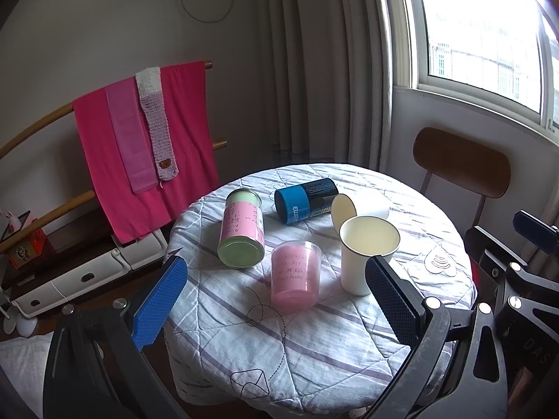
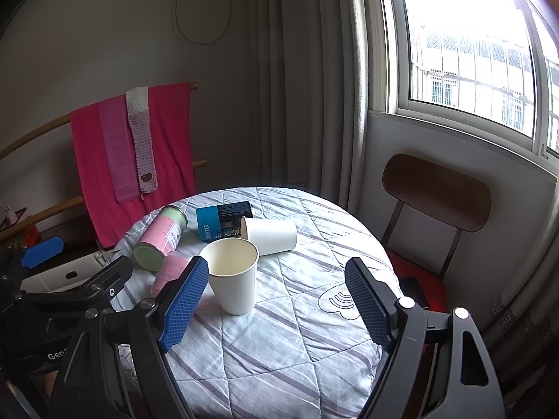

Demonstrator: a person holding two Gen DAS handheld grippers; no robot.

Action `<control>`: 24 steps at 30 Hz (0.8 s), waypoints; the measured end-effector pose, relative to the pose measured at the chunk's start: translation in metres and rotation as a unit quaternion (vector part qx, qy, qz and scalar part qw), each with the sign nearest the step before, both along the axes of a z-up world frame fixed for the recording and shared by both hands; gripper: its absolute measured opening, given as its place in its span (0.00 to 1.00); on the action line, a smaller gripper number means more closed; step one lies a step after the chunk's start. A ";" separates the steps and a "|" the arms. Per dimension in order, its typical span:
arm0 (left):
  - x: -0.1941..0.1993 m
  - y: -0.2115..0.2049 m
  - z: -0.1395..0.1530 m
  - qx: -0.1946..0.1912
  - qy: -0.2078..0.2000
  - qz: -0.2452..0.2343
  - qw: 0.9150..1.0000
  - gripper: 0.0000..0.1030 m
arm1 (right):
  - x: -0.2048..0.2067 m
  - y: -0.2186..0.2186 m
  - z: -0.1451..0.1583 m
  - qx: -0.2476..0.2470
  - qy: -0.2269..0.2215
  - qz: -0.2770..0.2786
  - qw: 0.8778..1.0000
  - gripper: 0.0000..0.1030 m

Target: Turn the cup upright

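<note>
A white paper cup stands upright on the round table. A second white paper cup lies on its side behind it, mouth to the left. A clear plastic cup with pink inside stands upright. A pink and green can and a blue can lie on their sides. My left gripper is open and empty, just short of the pink cup. My right gripper is open and empty, near the upright white cup.
The table has a striped quilted cloth. A wooden chair stands at the right under the window. A rack with pink towels stands at the left. Curtains hang behind.
</note>
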State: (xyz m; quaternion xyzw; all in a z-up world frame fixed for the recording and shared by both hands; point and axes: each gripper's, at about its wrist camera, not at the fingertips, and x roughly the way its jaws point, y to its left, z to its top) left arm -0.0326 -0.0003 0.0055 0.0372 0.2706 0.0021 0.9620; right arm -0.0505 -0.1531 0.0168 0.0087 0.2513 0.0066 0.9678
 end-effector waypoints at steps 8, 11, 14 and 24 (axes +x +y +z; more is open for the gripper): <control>-0.003 0.000 0.003 0.007 -0.006 0.002 1.000 1.00 | -0.002 -0.002 0.000 -0.001 0.000 -0.001 1.000 0.79; -0.003 0.000 0.003 0.007 -0.006 0.002 1.000 1.00 | -0.002 -0.003 0.000 -0.001 0.000 -0.001 1.000 0.79; -0.003 0.000 0.003 0.007 -0.006 0.002 1.000 1.00 | -0.002 -0.003 0.000 -0.001 0.001 0.000 1.000 0.79; -0.004 -0.004 0.004 0.015 -0.009 0.001 1.000 1.00 | -0.002 -0.004 0.000 -0.001 0.003 -0.002 1.000 0.79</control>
